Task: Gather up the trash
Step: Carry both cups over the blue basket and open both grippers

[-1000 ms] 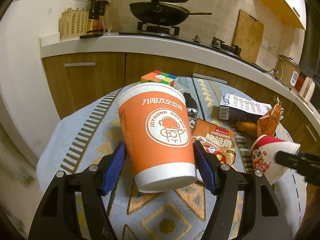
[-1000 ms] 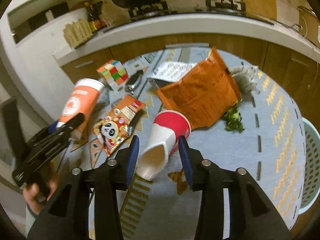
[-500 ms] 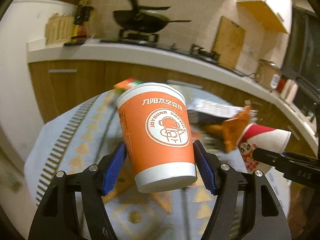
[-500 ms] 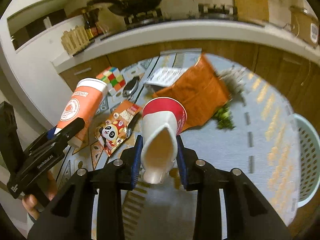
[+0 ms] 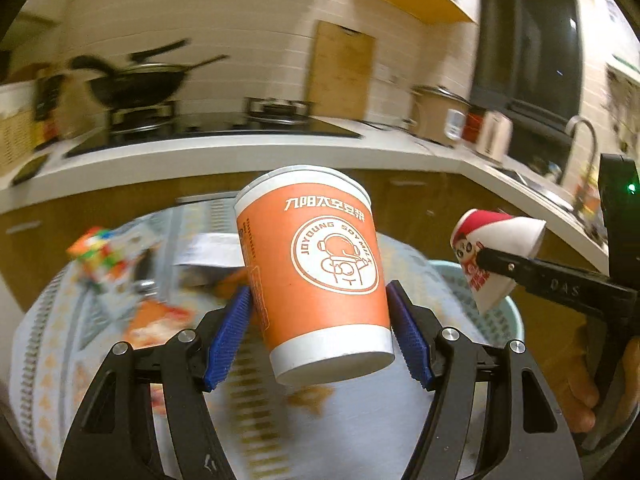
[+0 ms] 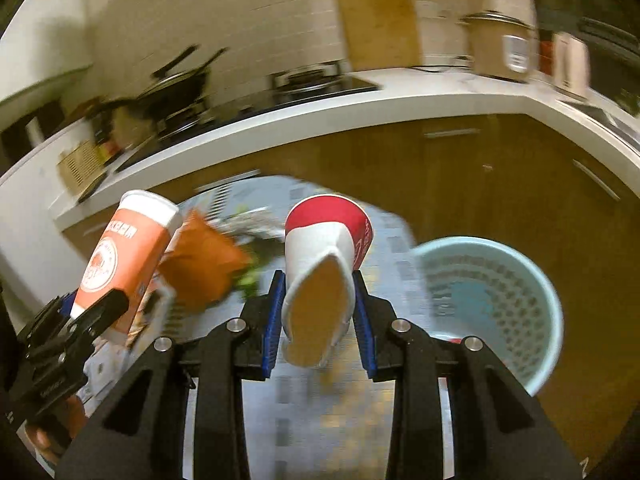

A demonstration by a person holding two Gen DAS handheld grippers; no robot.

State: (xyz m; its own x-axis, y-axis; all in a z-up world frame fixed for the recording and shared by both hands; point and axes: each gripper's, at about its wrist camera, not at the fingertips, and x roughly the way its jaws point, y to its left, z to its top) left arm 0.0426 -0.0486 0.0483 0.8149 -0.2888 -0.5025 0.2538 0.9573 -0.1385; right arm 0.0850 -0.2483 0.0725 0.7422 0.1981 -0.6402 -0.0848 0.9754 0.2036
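Left gripper (image 5: 320, 332) is clamping the orange cup (image 5: 316, 276) about midway open, blue pads (image 5: 228, 336) pressing both sides near the base; cup is sitting nearly upright, lidded, clear of the desk (image 5: 60, 360); right gripper (image 6: 318, 312) is squeezing the red-and-white cup (image 6: 324, 268) at its open end, jaws narrow, mouth crushed into an oval; that cup is lying along the fingers, red base pointing away; both cups are hanging in the air above the patterned desk; pale blue basket (image 6: 500, 292) is sitting just right of the red cup, below desk level, beside the desk edge; orange bag (image 6: 200, 268) and greens (image 6: 248, 276) are lying on the desk between the two cups, blurred; cube (image 5: 100, 256) is lying at far left of the desk; a hand (image 5: 584, 392) is gripping the right handle; kitchen counter with wok (image 5: 136, 84) is running behind, blurred.
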